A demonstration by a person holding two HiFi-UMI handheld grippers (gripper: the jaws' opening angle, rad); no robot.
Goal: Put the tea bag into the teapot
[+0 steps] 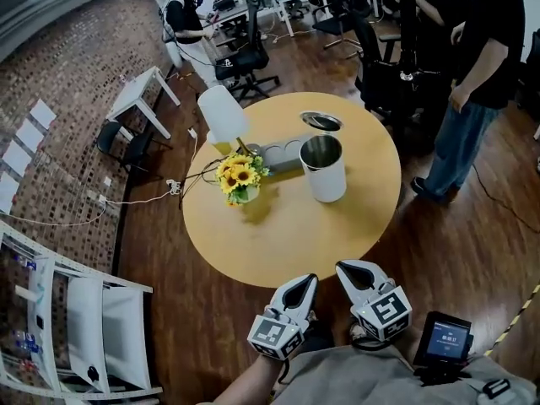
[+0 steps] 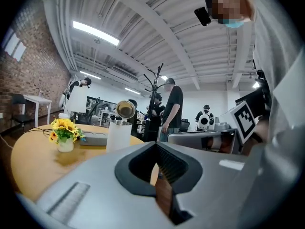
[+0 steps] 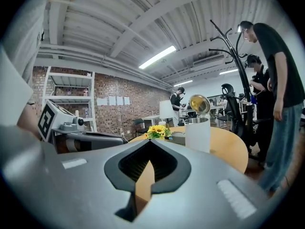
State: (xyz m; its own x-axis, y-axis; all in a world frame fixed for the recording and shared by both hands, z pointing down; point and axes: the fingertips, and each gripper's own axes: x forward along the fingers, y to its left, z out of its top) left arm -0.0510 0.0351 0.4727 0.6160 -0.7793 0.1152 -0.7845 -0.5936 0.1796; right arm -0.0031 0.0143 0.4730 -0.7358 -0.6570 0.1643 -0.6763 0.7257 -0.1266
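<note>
The white teapot (image 1: 324,170) stands on the round wooden table (image 1: 278,234), right of centre, with its hinged lid (image 1: 321,121) tipped open. I cannot make out a tea bag in any view. Both grippers hang off the table's near edge, close to the person's body. My left gripper (image 1: 305,282) and my right gripper (image 1: 348,267) are both shut with nothing between their jaws. In the left gripper view the left gripper (image 2: 155,144) points past the teapot (image 2: 118,133). In the right gripper view the right gripper (image 3: 150,141) faces the teapot (image 3: 197,134).
A vase of sunflowers (image 1: 239,179) stands left of the teapot, a grey tray (image 1: 283,154) and a white lamp (image 1: 222,115) behind them. A person (image 1: 481,74) stands at the table's far right. A white shelf (image 1: 84,327) is on the left, a small screen device (image 1: 445,337) at my right.
</note>
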